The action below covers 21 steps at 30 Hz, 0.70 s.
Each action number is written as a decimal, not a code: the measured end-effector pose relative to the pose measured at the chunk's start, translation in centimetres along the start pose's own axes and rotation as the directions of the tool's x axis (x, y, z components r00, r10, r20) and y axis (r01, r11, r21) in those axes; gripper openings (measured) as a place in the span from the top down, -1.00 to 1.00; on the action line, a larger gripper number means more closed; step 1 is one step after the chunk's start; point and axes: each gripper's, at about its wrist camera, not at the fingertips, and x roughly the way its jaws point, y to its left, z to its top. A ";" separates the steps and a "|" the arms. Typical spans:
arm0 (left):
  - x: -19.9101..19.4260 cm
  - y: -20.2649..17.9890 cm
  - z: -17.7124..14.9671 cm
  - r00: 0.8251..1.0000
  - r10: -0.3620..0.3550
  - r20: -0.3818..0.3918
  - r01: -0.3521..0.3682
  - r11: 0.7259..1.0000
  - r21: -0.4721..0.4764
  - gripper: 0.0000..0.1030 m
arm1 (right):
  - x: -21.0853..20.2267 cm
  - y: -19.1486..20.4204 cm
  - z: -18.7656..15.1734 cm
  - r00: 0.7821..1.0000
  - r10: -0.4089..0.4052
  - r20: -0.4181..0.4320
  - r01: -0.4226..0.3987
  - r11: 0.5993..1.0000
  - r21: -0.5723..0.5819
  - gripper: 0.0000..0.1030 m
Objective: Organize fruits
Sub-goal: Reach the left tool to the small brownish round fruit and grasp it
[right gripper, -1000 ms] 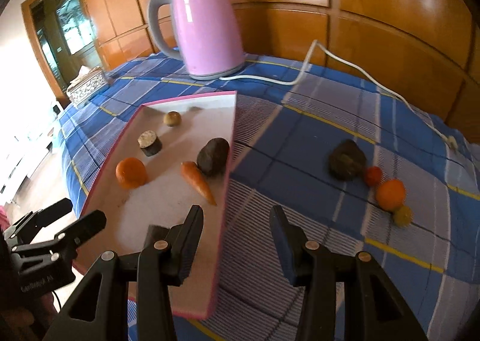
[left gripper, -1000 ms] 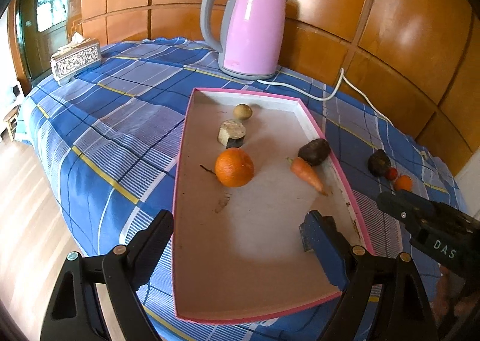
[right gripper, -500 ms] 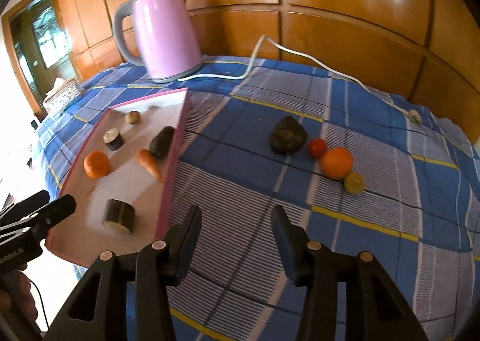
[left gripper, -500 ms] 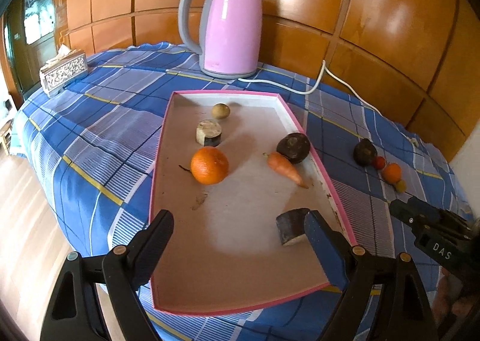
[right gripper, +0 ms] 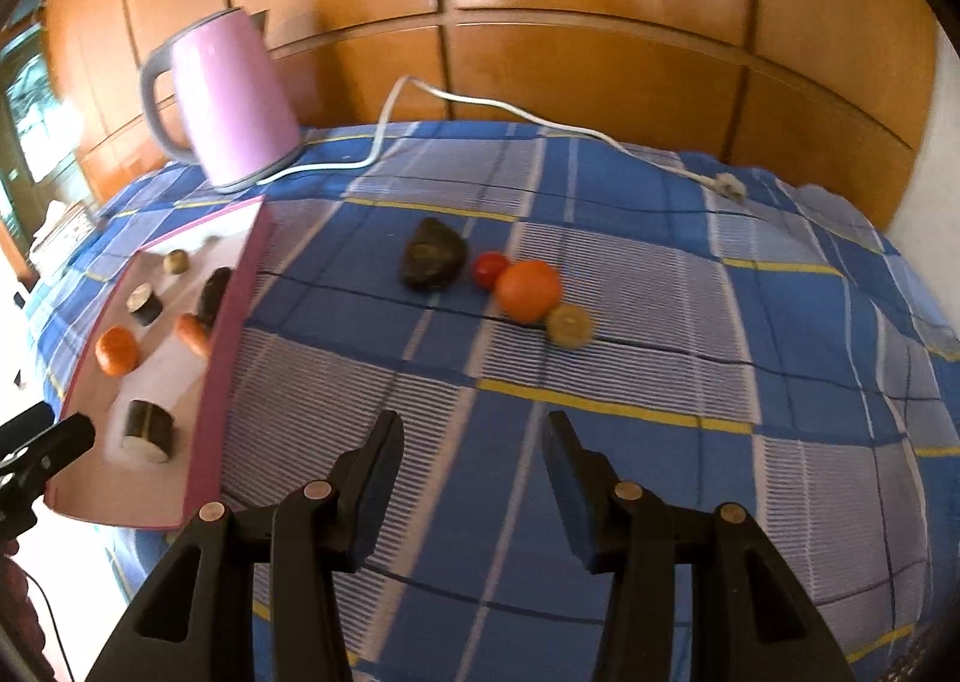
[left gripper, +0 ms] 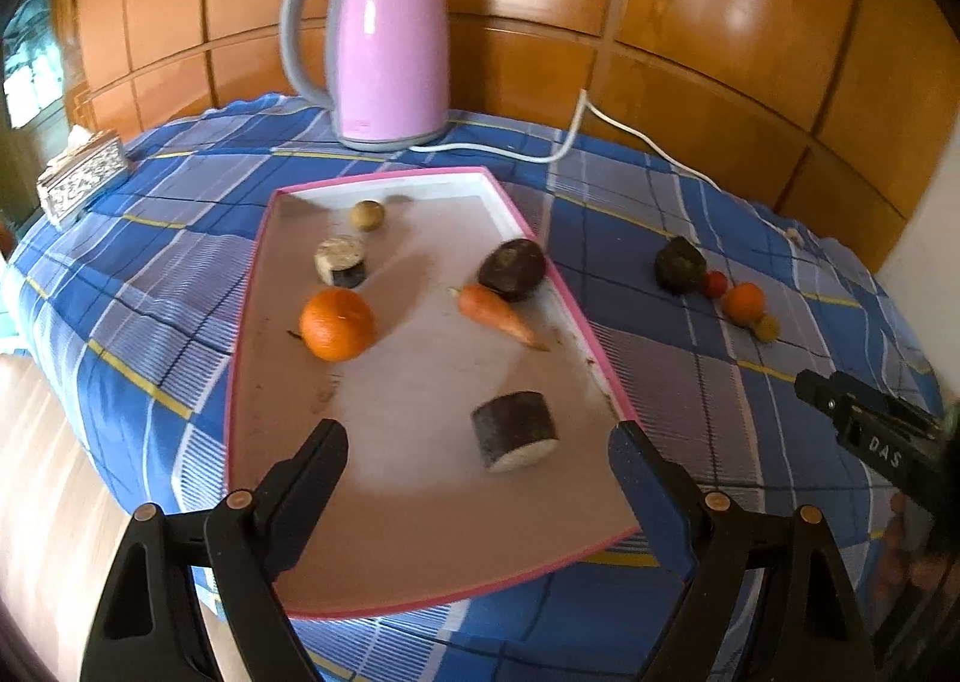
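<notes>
1. Glossy orange-brown wood panels (left gripper: 690,3) wall in the back, and a blue plaid cloth (right gripper: 660,334) with yellow lines drapes over the worktop in soft folds.
2. On that cloth sits a shallow pink-rimmed tray (left gripper: 591,346), matte and pale inside, faintly scuffed.
3. Inside the tray: a dimpled round orange (left gripper: 337,323), a tapered carrot (left gripper: 498,316) just beside a dark rounded lump (left gripper: 512,269), a small tan ball (left gripper: 367,215), a stubby cut cylinder with dark skin (left gripper: 340,260), and a second dark cut cylinder (left gripper: 515,428) lying on its side, pale face showing.
4. Outside the tray, well apart from it, a tight cluster lies on the cloth: a dark knobbly lump (right gripper: 433,260), a small red tomato (right gripper: 490,269), a second orange (right gripper: 528,290) and a small yellowish round fruit (right gripper: 569,325).
5. Left gripper (left gripper: 477,457) hovers over the tray's near end, jaws spread wide, nothing between them.
6. Right gripper (right gripper: 474,451) hangs over bare cloth, jaws partly parted and empty.
7. Behind stands a smooth pink kettle (left gripper: 390,51) with a grey handle, its white cord (right gripper: 480,102) trailing.
</notes>
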 end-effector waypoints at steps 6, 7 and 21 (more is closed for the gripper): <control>-0.3 -1.2 -0.1 1.000 -0.028 -0.005 0.028 0.999 0.037 -0.73 | -0.4 -2.3 -0.3 0.999 -0.047 0.005 0.047 0.998 0.049 0.06; -0.3 -1.4 0.0 0.999 -0.037 -0.006 0.037 0.998 0.043 -0.73 | -0.5 -2.6 -0.4 0.999 -0.053 0.005 0.053 0.997 0.058 0.06; 0.2 -4.3 1.4 0.989 -0.142 -0.046 0.145 0.988 0.061 -0.62 | -1.7 -7.5 -0.9 0.992 -0.125 0.014 0.121 0.980 0.159 0.06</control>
